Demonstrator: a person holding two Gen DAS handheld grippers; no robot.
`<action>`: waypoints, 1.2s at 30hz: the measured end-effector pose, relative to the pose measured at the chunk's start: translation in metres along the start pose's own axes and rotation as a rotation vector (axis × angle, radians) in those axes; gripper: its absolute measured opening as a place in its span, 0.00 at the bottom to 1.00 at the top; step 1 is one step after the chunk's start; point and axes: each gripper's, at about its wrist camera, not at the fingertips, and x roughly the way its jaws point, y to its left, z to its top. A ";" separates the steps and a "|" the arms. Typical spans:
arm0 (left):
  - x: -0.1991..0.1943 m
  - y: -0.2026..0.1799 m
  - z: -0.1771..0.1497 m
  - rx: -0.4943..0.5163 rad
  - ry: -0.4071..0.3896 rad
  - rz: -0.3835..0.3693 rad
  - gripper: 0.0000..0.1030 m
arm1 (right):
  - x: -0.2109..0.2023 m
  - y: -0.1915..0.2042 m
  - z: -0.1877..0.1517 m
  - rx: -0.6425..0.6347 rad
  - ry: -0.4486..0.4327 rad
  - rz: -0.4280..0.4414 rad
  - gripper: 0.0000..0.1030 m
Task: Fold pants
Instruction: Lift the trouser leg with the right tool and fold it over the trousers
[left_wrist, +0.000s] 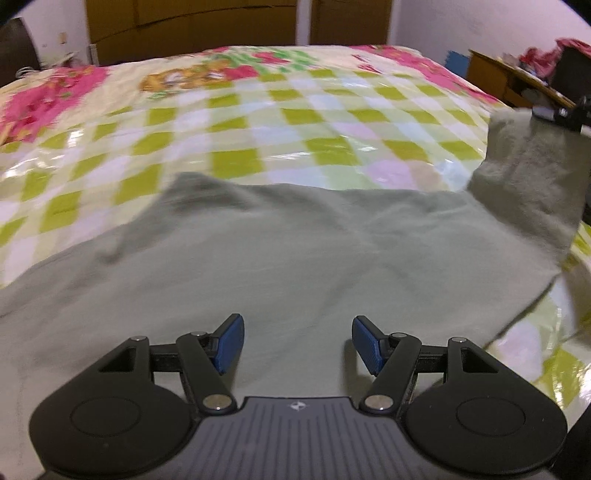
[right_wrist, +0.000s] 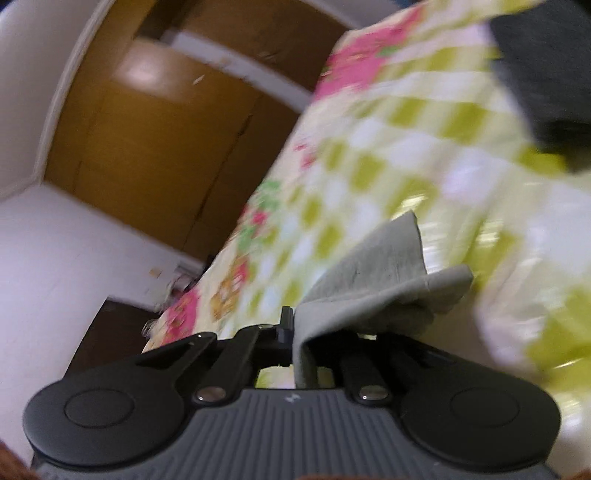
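Pale green pants (left_wrist: 280, 251) spread flat across the near part of a bed, on a checked green-and-white bedspread (left_wrist: 258, 122) with pink floral patches. Left gripper (left_wrist: 297, 341) poised over the cloth, blue pads (left_wrist: 232, 341) well apart, nothing between them. Right gripper (right_wrist: 295, 332) clamped tight on one corner of the pants (right_wrist: 373, 284); fabric bunched over the closed fingers, loose flap hanging forward. Same corner seen from the left wrist at far right, raised off the bed (left_wrist: 528, 177), pinched at top by the right gripper (left_wrist: 561, 114). Brown wardrobe doors (right_wrist: 159, 147) behind the bed. Cluttered wooden desk (left_wrist: 506, 77) beyond the far right edge. Right wrist view blurred.
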 end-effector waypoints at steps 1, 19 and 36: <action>-0.004 0.008 -0.002 -0.007 -0.006 0.016 0.74 | 0.004 0.013 -0.004 -0.026 0.016 0.016 0.05; -0.064 0.164 -0.081 -0.277 -0.027 0.219 0.75 | 0.163 0.220 -0.203 -0.504 0.470 0.227 0.05; -0.085 0.177 -0.118 -0.336 -0.072 0.159 0.77 | 0.165 0.282 -0.426 -1.405 0.708 0.342 0.05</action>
